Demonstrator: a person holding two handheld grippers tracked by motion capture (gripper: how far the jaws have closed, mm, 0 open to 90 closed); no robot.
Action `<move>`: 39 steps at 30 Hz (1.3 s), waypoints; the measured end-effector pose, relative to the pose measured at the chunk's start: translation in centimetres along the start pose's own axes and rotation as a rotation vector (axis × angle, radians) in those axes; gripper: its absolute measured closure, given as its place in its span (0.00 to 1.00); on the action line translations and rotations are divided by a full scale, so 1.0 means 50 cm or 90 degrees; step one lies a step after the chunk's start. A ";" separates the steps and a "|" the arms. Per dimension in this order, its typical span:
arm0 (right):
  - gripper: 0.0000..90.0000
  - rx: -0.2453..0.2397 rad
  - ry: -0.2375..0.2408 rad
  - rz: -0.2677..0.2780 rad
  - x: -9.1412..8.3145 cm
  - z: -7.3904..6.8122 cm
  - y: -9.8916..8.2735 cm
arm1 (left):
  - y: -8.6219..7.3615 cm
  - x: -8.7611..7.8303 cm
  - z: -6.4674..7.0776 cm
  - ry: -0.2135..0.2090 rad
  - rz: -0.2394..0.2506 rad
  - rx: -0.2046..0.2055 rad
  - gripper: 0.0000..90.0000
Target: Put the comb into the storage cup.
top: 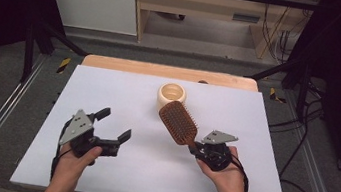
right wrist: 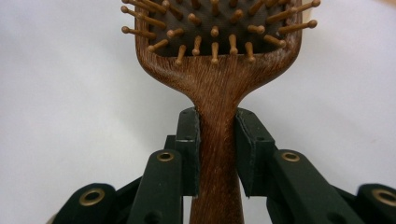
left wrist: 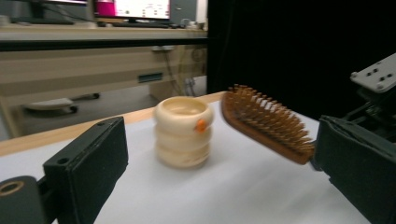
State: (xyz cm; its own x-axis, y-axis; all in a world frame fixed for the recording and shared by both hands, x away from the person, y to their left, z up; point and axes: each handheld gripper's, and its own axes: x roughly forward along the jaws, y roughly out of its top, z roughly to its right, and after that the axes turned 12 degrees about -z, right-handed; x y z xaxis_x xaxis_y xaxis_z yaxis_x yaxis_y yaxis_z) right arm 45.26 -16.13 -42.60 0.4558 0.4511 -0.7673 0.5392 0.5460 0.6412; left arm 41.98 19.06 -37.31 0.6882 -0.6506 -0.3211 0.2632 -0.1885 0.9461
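Hairbrush first: from the high view, my right gripper (top: 200, 149) is clamped on the handle of the brown wooden paddle hairbrush (top: 178, 122), whose bristled head reaches forward and left until it sits just beside the cream ribbed ceramic cup (top: 171, 94). That cup stands on the white table sheet (top: 123, 94) near the far edge. My left gripper (top: 113, 124) hovers well apart from both, jaws spread wide and holding nothing.

In the left gripper view, my own two black jaws frame the scene with a broad gap between them. The cup (left wrist: 182, 131) stands upright, with a small orange spot on its side. I can see part of its pale inside through the mouth and nothing in that part; the bottom is hidden by the rim. The hairbrush (left wrist: 265, 122) hangs tilted, bristles up, its head close to the cup's rim. I cannot tell whether they touch.

In the right gripper view, the jaws pinch the narrow neck of the hairbrush (right wrist: 217, 93) from both sides, just below where the head widens.

I judge the risk to be twofold. The grip is on a slim, smooth handle with the heavy head far out, so it could pivot or slide. And the head is so near the cup that a careless swing could tip it over.
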 end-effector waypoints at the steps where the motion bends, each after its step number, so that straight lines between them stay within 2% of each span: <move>1: 0.81 -0.001 0.002 0.012 -0.001 0.001 0.000 | 0.009 0.013 0.006 -0.008 0.002 -0.005 0.04; 4: 0.81 -0.001 0.002 0.043 -0.001 0.002 0.003 | 0.026 0.052 0.022 -0.024 -0.004 -0.018 0.04; 5: 0.81 0.000 0.002 0.054 -0.002 0.002 0.004 | 0.026 0.052 0.022 -0.024 -0.004 -0.018 0.05; 6: 0.81 -0.001 0.002 0.068 -0.003 0.001 0.006 | 0.034 0.073 0.033 -0.029 -0.007 -0.019 0.05; 10: 0.81 -0.011 0.002 0.097 -0.007 -0.004 0.010 | 0.046 0.108 0.051 -0.035 -0.011 -0.023 0.05; 11: 0.81 -0.014 0.003 0.102 -0.008 -0.007 0.011 | 0.049 0.115 0.053 -0.038 -0.012 -0.027 0.05; 13: 0.81 -0.020 0.005 0.107 -0.010 -0.012 0.011 | 0.054 0.125 0.054 -0.046 -0.002 -0.050 0.05; 15: 0.81 -0.022 0.005 0.114 -0.012 -0.018 0.010 | 0.056 0.128 0.053 -0.047 -0.003 -0.055 0.05; 19: 0.81 -0.023 0.008 0.126 -0.012 -0.026 0.011 | 0.060 0.138 0.047 -0.056 -0.004 -0.101 0.05; 23: 0.81 -0.030 0.011 0.136 -0.010 -0.038 0.015 | 0.064 0.151 0.046 -0.073 -0.012 -0.116 0.05; 26: 0.81 -0.037 0.015 0.146 -0.011 -0.048 0.018 | 0.067 0.154 0.047 -0.075 -0.012 -0.114 0.05; 30: 0.81 -0.043 0.016 0.155 -0.012 -0.056 0.020 | 0.065 0.160 0.041 -0.084 -0.011 -0.151 0.06; 31: 0.81 -0.042 0.016 0.156 -0.012 -0.057 0.020 | 0.065 0.160 0.041 -0.084 -0.011 -0.151 0.06; 32: 0.81 -0.044 0.016 0.158 -0.012 -0.059 0.020 | 0.064 0.164 0.039 -0.095 -0.018 -0.169 0.07; 35: 0.81 -0.047 0.016 0.159 -0.012 -0.061 0.018 | 0.064 0.168 0.041 -0.123 -0.031 -0.178 0.09; 37: 0.81 -0.048 0.016 0.159 -0.011 -0.062 0.017 | 0.064 0.169 0.044 -0.123 -0.026 -0.177 0.10; 39: 0.81 -0.048 0.016 0.159 -0.011 -0.064 0.017 | 0.065 0.169 0.045 -0.114 -0.012 -0.191 0.15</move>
State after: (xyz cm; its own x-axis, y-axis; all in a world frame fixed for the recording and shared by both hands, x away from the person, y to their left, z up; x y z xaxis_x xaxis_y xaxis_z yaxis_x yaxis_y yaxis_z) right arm 43.22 -13.66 -41.65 0.5502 0.5951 -0.5858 0.3576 0.4661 0.8093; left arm 47.14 11.29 -36.86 0.5586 -0.7732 -0.3001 0.4798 0.0060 0.8774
